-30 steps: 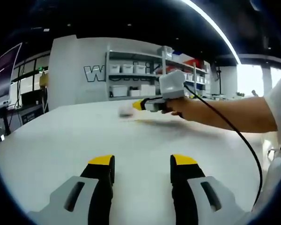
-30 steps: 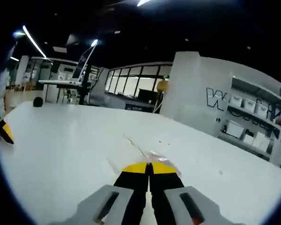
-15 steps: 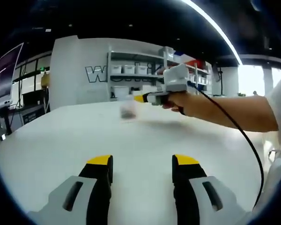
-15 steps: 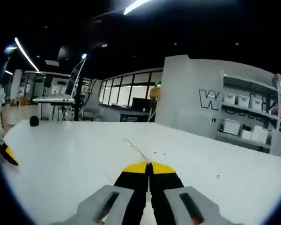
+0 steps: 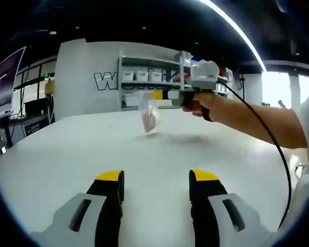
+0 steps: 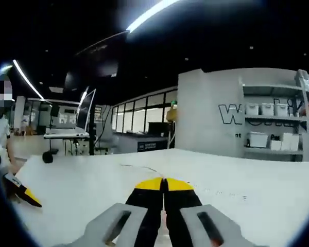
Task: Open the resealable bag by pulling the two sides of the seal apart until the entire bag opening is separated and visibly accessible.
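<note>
Hanging from the right gripper (image 5: 155, 95), clenched on its top edge, bag (image 5: 149, 117) is held above the tabletop (image 5: 67, 149) toward the far edge; long axis approx. vertical, seal end up. Left gripper (image 5: 155, 180) is released, jaws apart, well short. Seal judged unopened; all pulling left.

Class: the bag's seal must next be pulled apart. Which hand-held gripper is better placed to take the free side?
Left. The left hand-held gripper is open and free over the table; the right hand-held gripper is shut on the hanging bag.
</note>
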